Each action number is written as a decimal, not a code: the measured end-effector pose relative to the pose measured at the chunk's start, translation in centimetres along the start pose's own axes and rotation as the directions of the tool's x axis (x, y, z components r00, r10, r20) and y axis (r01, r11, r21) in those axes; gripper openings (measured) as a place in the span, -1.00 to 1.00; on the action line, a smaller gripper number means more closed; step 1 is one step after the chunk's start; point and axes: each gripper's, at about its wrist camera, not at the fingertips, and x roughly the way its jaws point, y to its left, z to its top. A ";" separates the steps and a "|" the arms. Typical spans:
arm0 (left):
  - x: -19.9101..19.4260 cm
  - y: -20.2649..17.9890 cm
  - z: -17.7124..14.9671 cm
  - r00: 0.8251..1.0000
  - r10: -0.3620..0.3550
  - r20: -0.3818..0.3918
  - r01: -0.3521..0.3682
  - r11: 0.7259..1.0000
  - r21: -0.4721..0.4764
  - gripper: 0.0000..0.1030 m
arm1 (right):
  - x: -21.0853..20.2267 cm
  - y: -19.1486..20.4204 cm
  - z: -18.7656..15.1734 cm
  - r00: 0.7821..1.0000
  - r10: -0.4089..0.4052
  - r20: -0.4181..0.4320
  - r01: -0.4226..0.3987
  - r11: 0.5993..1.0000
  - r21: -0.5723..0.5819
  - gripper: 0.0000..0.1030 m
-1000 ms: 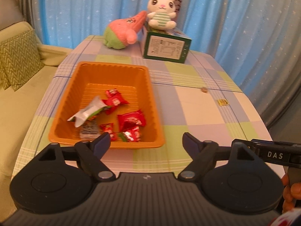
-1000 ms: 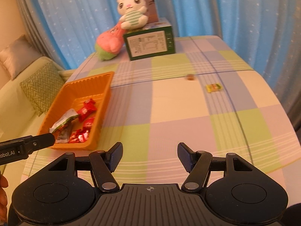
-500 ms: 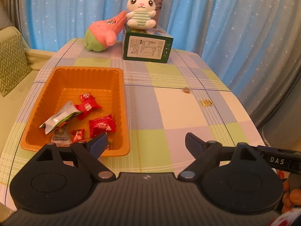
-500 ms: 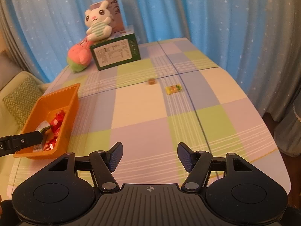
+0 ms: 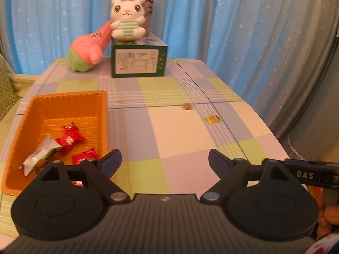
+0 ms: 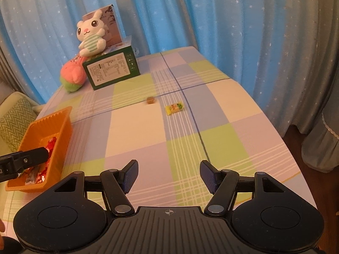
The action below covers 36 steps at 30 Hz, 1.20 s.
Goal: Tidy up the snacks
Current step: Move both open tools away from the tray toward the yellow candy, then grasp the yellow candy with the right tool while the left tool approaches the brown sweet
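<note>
Most of the sort looks done: the orange tray (image 5: 101,114) at the bench's left edge already holds several red-wrapped candies (image 5: 71,136) and a silver-green wrapper (image 5: 41,153). Left to do: two loose items out on the checked tablecloth (image 6: 137,131), well apart from the tray. One is a yellow candy packet (image 6: 174,109), the other a small brown sweet (image 6: 150,100) just beside it (too small to tell whether it's wrapped, probably a caramel).

Left tool (image 5: 164,160): jaws spread wide, nothing between them, hanging over the near bench edge right next to the tray. Right tool (image 6: 169,175): jaws apart at a middling gap, also empty, pointed up the bench toward the two strays. My read is the right one is better placed for the yellow packet.

Surface: bench covered in a pastel plaid cloth, flat, no clutter in the pick path. At the far end sits a green carton (image 6: 112,69) with a white bunny plush (image 6: 91,36) on top and a pink-green plush (image 6: 72,76) leaning beside it. Blue star-print curtains behind; a sofa with a green zigzag cushion (image 6: 14,120) off the left side.
</note>
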 end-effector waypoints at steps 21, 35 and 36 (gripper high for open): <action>7.4 -2.4 3.3 0.998 -0.006 -0.060 0.009 0.998 0.055 0.70 | 6.4 -2.6 4.2 1.000 -0.012 0.028 0.013 0.998 -0.055 0.25; 14.0 -2.0 6.2 0.997 0.048 -0.064 -0.041 0.994 0.102 0.70 | 13.9 -2.7 6.6 0.997 0.041 0.060 -0.031 0.987 -0.160 0.25; 14.5 -2.0 6.4 0.996 0.053 -0.065 -0.046 0.993 0.109 0.70 | 14.4 -2.7 6.8 0.997 0.047 0.062 -0.036 0.986 -0.166 0.25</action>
